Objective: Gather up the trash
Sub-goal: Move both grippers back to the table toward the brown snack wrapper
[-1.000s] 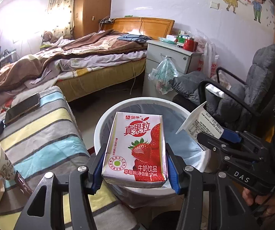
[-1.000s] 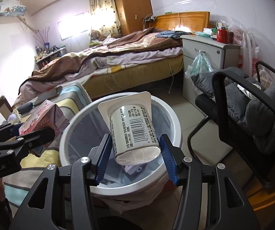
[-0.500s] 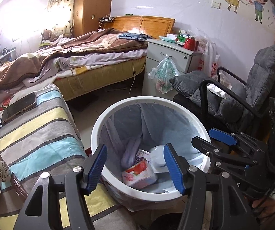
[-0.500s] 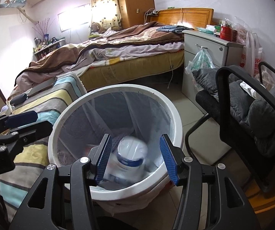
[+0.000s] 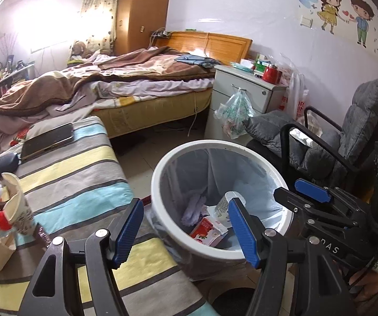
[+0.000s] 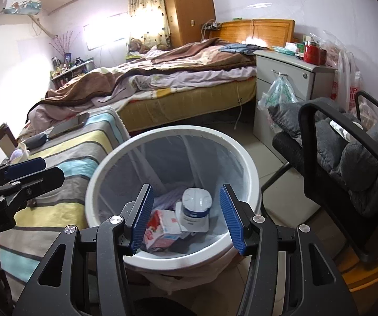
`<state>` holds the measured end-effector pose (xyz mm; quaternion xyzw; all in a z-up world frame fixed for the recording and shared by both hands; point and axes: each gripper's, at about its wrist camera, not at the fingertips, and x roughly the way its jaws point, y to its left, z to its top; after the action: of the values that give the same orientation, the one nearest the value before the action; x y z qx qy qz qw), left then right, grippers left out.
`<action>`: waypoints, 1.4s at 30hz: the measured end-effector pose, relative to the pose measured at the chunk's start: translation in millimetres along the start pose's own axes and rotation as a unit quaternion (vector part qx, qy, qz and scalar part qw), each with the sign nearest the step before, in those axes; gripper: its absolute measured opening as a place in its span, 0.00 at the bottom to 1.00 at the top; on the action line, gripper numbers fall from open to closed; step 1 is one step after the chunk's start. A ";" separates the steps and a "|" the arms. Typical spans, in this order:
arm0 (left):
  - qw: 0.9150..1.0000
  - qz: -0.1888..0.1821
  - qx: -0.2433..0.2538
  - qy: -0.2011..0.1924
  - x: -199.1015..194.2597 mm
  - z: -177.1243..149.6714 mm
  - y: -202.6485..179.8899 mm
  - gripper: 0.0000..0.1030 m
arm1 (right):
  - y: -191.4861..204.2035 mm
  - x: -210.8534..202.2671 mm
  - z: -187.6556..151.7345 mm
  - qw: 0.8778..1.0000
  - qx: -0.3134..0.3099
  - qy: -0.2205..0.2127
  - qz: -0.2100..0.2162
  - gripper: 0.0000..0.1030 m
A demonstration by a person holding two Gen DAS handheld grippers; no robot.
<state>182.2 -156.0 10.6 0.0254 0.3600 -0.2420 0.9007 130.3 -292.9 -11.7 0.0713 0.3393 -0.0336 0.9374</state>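
Note:
A white round trash bin (image 5: 162, 163) with a clear liner stands on the floor beside a striped table; it also shows in the right wrist view (image 6: 252, 173). Inside lie a pink strawberry milk carton (image 5: 207, 233) (image 6: 162, 227) and a white yogurt cup (image 5: 224, 205) (image 6: 195, 209). My left gripper (image 5: 186, 234) is open and empty above the bin's near left rim. My right gripper (image 6: 186, 217) is open and empty above the bin; it also shows at the right of the left wrist view (image 5: 304, 197).
The striped table (image 5: 65, 181) holds a phone (image 5: 46, 141), a dark case (image 5: 0, 166) and a crumpled paper cup (image 5: 18, 208). A grey cushioned chair (image 5: 347, 137) stands right of the bin. A bed (image 5: 125, 84) and a white cabinet (image 5: 241, 92) with a hanging bag are behind.
Both grippers opened; the milk carton and the yogurt cup dropped into the bin and now lie still at its bottom. The left gripper has shifted left over the table edge.

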 end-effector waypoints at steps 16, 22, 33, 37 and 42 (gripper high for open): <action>0.998 0.038 -0.035 -0.042 -67.9 -21.1 46.7 0.65 | 39.8 -21.7 2.9 0.999 -0.030 -0.037 0.013 0.53; 0.996 0.061 -0.042 -0.059 -93.7 -31.2 65.9 0.65 | 57.7 -29.3 1.7 0.997 -0.043 -0.049 0.030 0.53; 0.988 0.111 -0.079 -0.072 -131.9 -58.1 119.1 0.65 | 97.1 -28.7 -1.6 0.994 -0.072 -0.053 0.066 0.58; 0.984 0.126 -0.102 -0.072 -143.2 -70.1 142.7 0.65 | 114.0 -26.2 -3.2 0.992 -0.081 -0.048 0.081 0.58; 0.977 0.153 -0.129 -0.070 -155.7 -87.1 178.6 0.65 | 134.2 -20.5 -5.3 0.990 -0.098 -0.038 0.098 0.59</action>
<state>110.8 85.6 26.1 -0.0536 0.3161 -0.0540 0.9457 126.1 -159.2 12.4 0.0101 0.2969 0.0890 0.9507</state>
